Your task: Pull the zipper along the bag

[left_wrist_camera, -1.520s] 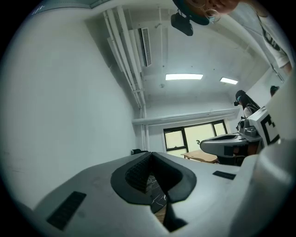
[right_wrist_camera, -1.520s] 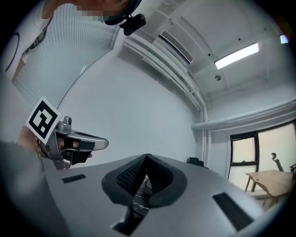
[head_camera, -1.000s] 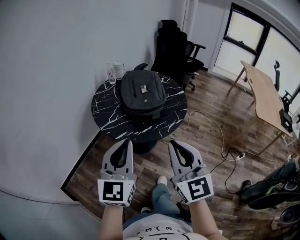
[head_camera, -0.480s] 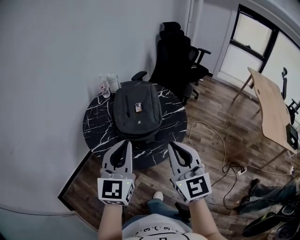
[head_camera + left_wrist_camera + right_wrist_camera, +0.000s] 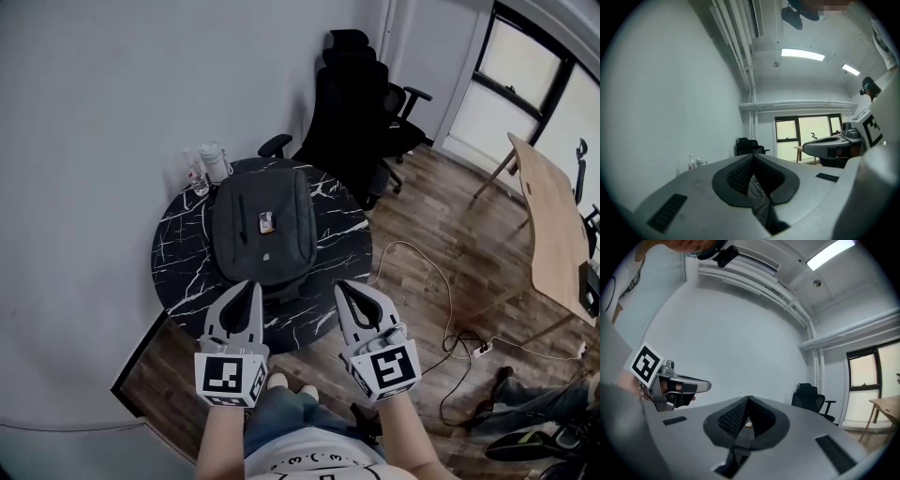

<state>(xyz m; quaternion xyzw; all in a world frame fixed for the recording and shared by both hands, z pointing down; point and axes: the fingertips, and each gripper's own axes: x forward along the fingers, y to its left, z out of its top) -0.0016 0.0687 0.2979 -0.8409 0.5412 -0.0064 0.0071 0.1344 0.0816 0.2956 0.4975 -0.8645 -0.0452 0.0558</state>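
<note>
Near the bag (image 5: 281, 246) and bottles (image 5: 216, 162), left tool (image 5: 255, 283) and right tool (image 5: 343, 285) hover closed, empty.

No legible text anywhere.

Left gripper (image 5: 251, 286): held low at person's front, pointing forward, jaws closed tip to tip, nothing between. Right gripper (image 5: 344, 287): alongside, level, slightly apart, jaws closed, empty. Forearms (image 5: 221, 441) bare.
</note>
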